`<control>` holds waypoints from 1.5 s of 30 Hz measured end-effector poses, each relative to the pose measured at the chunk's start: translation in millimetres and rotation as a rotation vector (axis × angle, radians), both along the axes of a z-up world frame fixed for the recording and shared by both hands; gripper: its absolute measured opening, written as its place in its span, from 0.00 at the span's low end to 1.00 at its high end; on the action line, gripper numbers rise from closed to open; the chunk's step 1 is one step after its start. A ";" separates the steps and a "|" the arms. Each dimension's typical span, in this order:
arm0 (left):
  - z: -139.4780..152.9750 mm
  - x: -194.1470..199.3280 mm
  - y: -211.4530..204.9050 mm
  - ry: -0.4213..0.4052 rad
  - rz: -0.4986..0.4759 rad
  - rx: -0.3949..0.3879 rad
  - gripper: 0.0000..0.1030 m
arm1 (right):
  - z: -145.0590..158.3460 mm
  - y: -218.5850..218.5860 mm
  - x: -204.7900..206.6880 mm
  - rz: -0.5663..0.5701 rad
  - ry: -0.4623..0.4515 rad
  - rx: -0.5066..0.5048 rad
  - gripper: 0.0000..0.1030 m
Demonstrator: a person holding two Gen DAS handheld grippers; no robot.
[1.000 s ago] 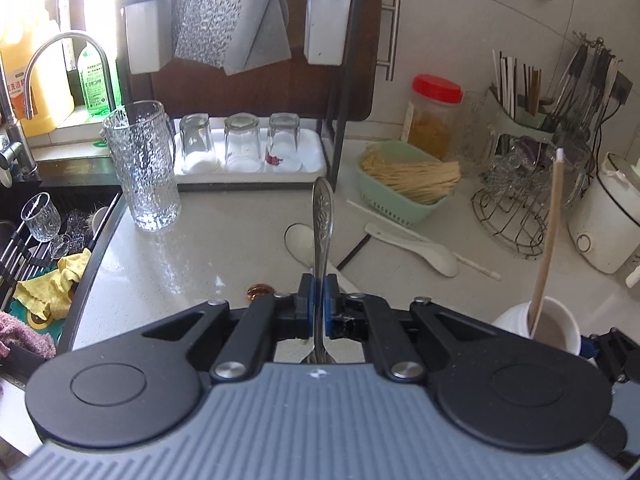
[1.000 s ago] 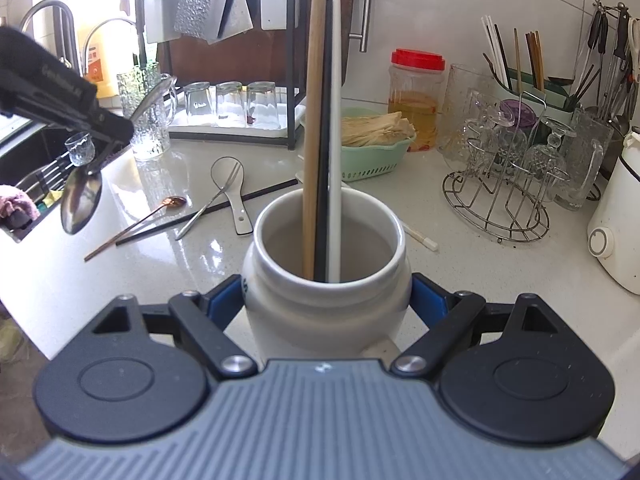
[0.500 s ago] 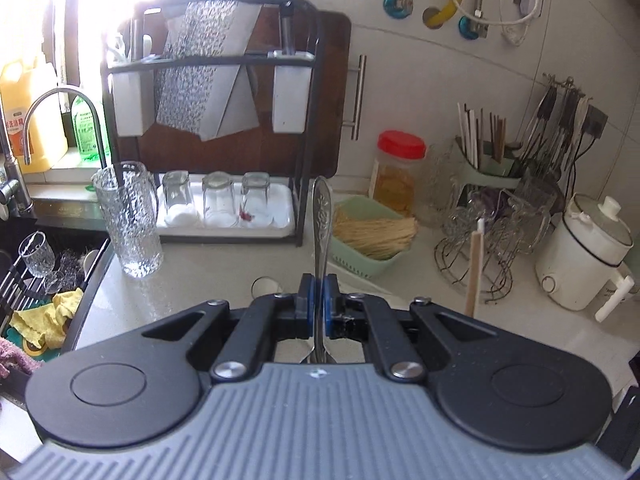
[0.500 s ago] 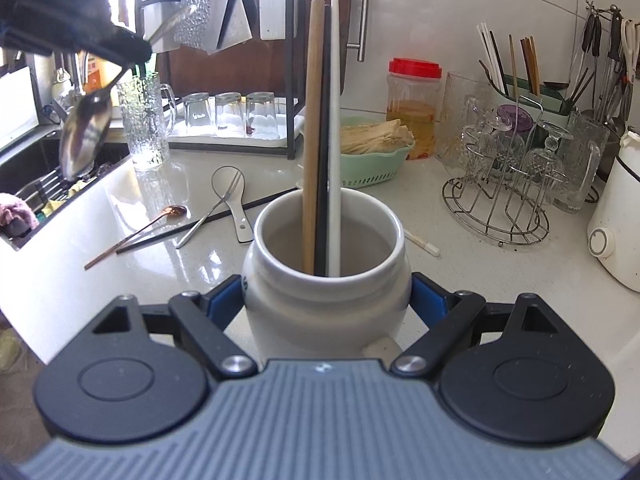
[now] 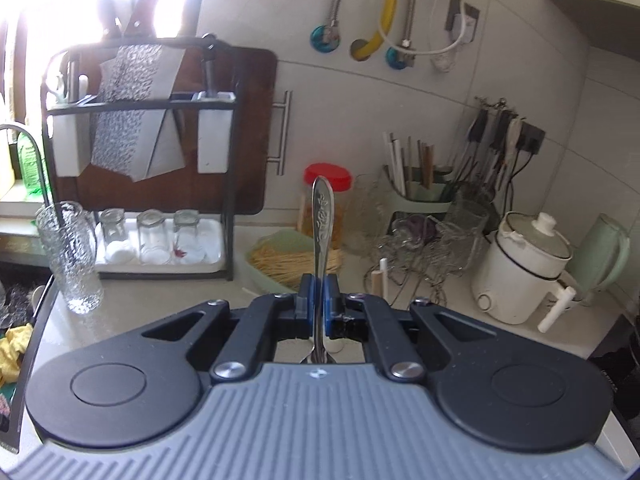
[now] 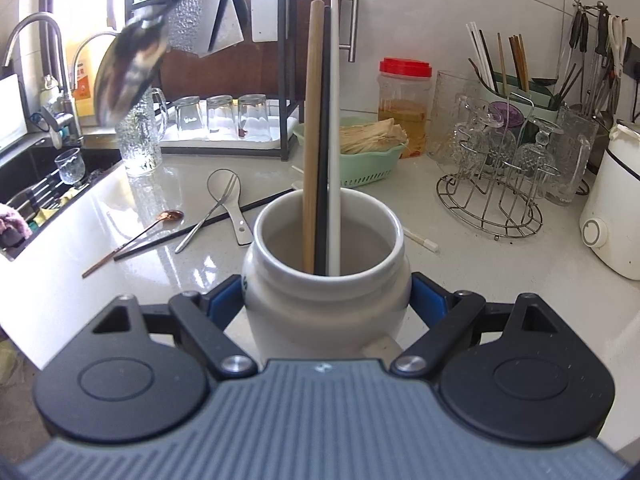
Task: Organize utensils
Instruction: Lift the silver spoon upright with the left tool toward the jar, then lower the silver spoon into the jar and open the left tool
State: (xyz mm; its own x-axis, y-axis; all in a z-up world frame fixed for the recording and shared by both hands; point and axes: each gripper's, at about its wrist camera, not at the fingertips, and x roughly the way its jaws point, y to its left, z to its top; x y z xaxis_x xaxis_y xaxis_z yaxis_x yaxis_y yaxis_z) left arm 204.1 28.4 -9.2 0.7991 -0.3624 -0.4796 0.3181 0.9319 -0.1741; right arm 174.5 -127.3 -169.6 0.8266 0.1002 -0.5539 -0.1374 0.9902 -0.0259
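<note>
The right tongs [image 6: 326, 300] are gripping a white jar [image 6: 326, 280] holding three chopsticks [image 6: 322, 136] on the counter [image 6: 480, 280]; the left tongs [image 5: 319, 300] are pinching a steel spoon [image 5: 322, 220] with an embossed handle, raised over the counter.

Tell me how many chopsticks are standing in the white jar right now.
3, all upright together in the white jar: a wooden chopstick on the left, a black chopstick in the middle, a white chopstick on the right. None seems hidden.
</note>
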 end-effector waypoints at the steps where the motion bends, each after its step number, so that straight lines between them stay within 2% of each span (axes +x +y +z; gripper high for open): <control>1: 2.8 -1.3 -0.1 -0.005 -0.010 -0.008 0.05 | -0.1 0.2 -1.4 -0.001 -0.001 0.000 0.87; 5: 11.8 -6.9 -1.0 -0.025 -0.083 -0.071 0.05 | -0.1 2.0 -5.9 0.002 -0.001 -0.003 0.87; 13: 21.0 -14.1 -22.2 -0.078 -0.158 -0.089 0.05 | 1.1 0.7 -6.1 0.019 0.007 -0.002 0.87; 16: 16.2 -13.2 -29.3 -0.090 -0.210 -0.131 0.05 | 0.9 0.6 -7.1 0.026 0.007 -0.003 0.87; 26: -19.0 -3.2 -58.1 -0.056 -0.265 -0.083 0.05 | 0.0 -0.5 -8.2 0.036 0.001 0.000 0.87; 38: -74.7 3.1 -64.3 0.021 -0.251 -0.036 0.05 | -1.1 -0.8 -8.9 0.043 -0.006 0.001 0.87; 45: -80.7 -7.7 -55.8 0.045 -0.240 -0.016 0.05 | -1.6 -0.5 -10.2 0.045 -0.014 0.000 0.87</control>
State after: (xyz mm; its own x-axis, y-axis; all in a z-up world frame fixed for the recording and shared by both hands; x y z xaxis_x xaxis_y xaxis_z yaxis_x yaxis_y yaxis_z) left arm 196.5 -27.4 -89.9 0.6669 -0.5475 -0.5054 0.5220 0.8273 -0.2074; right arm 164.4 -127.7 -171.2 0.8290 0.1376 -0.5420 -0.1816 0.9830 -0.0281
